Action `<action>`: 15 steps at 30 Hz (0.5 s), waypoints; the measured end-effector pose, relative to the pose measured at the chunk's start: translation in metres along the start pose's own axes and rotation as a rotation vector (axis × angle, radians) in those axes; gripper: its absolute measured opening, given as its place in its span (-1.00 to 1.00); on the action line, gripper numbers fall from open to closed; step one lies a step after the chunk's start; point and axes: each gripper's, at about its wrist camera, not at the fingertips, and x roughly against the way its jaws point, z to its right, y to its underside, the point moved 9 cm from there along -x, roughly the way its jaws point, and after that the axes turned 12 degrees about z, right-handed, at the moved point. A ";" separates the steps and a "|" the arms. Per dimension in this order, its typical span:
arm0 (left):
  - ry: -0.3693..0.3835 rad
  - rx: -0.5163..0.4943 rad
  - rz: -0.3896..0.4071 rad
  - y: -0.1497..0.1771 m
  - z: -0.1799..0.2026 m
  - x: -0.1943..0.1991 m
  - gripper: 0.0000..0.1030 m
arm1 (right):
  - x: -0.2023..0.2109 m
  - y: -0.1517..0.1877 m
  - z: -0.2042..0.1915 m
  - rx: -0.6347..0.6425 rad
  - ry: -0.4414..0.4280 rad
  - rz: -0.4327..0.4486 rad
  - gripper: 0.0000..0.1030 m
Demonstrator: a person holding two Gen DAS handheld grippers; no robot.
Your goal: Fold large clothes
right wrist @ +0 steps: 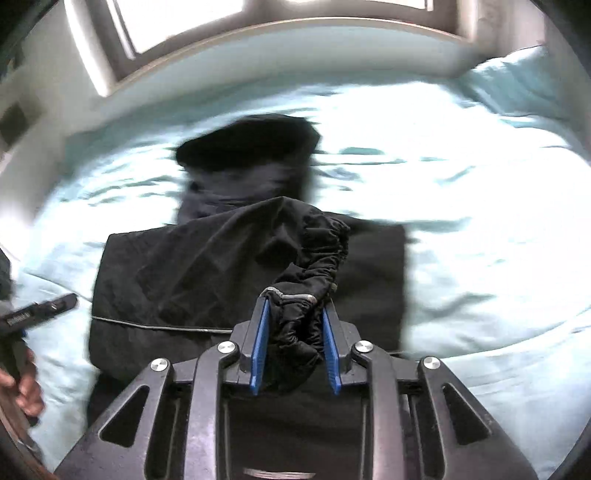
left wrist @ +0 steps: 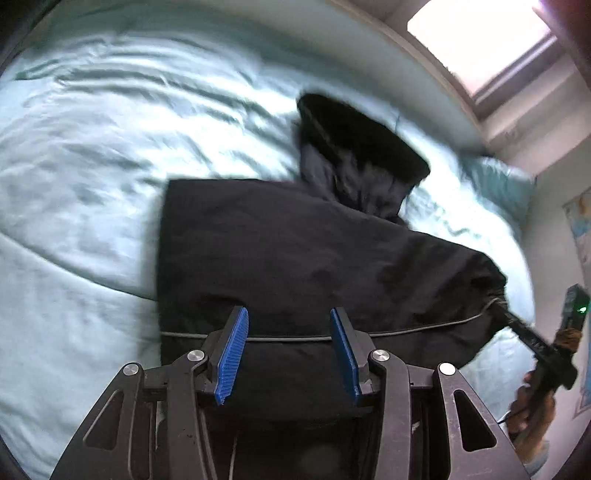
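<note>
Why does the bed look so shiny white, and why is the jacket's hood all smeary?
Right wrist view: window light washes out the bedsheet, and the hood is motion-blurred. Left wrist view: the sheet glares less, the hood is smeared too, and the fisheye lens bends the bed round.
</note>
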 end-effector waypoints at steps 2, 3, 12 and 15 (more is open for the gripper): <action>-0.056 -0.016 -0.052 0.013 -0.005 -0.033 -0.09 | -0.024 0.020 0.021 -0.014 0.021 -0.053 -0.41; -0.076 -0.017 -0.070 0.018 -0.010 -0.047 -0.09 | -0.038 0.032 0.029 -0.016 0.032 -0.085 -0.41; -0.069 -0.002 -0.066 0.021 -0.023 -0.066 -0.09 | -0.093 0.090 0.060 -0.195 -0.034 -0.199 -0.31; -0.066 -0.033 -0.046 0.014 -0.014 -0.039 -0.09 | -0.068 0.077 0.062 -0.177 -0.011 -0.186 -0.06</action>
